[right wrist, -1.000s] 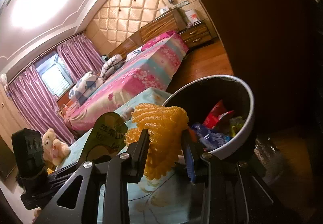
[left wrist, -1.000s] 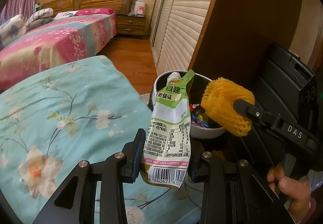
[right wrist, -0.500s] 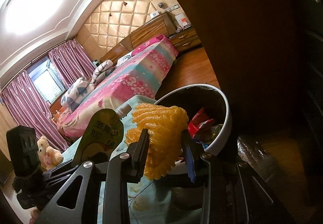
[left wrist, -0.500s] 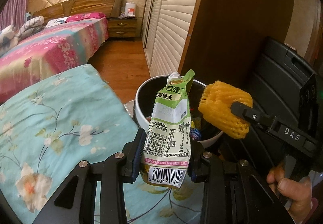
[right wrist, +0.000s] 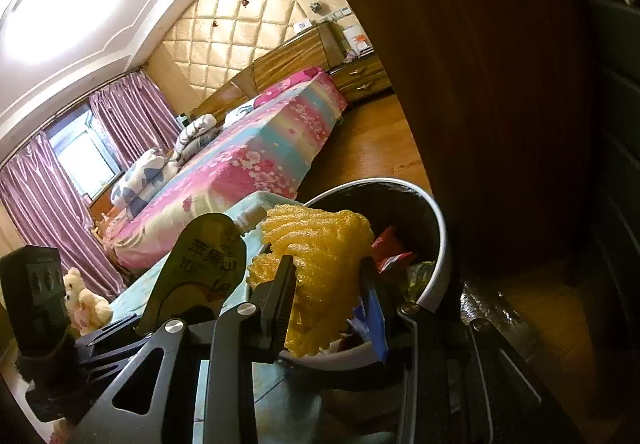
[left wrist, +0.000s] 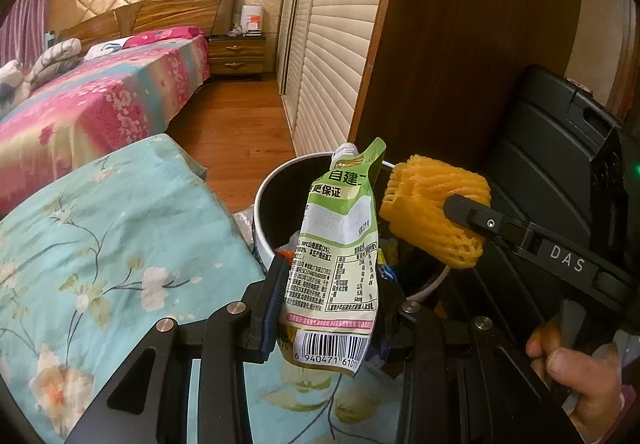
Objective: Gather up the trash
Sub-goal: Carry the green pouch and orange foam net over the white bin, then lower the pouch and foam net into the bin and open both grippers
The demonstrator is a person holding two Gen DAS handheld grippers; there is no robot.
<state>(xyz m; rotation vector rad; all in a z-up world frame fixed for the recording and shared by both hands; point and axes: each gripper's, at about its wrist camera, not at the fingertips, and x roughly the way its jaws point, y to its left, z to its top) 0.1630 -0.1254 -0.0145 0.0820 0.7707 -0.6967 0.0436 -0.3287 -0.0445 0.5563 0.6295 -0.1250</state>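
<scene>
My left gripper point(left wrist: 332, 308) is shut on a green and white spouted drink pouch point(left wrist: 340, 244), held upright over the near rim of a white-rimmed trash bin point(left wrist: 264, 228) with a black liner. My right gripper point(right wrist: 328, 304) is shut on a yellow foam fruit net point(right wrist: 320, 268). That net point(left wrist: 432, 212) also shows in the left wrist view, over the bin's right side. Several coloured wrappers point(right wrist: 390, 252) lie inside the bin point(right wrist: 440, 244). The pouch point(right wrist: 200, 268) appears dark at the left of the right wrist view.
A table under a turquoise floral cloth point(left wrist: 100, 244) stands left of the bin. A dark wooden panel point(left wrist: 460, 44) rises right behind the bin. A bed with a pink floral cover point(left wrist: 100, 104) lies across the wooden floor point(left wrist: 236, 124). A person's hand point(left wrist: 576, 364) grips the right handle.
The left gripper with the pouch has moved sideways toward the bin, so the bin now sits behind the pouch. The right gripper and net have stayed over the bin.
</scene>
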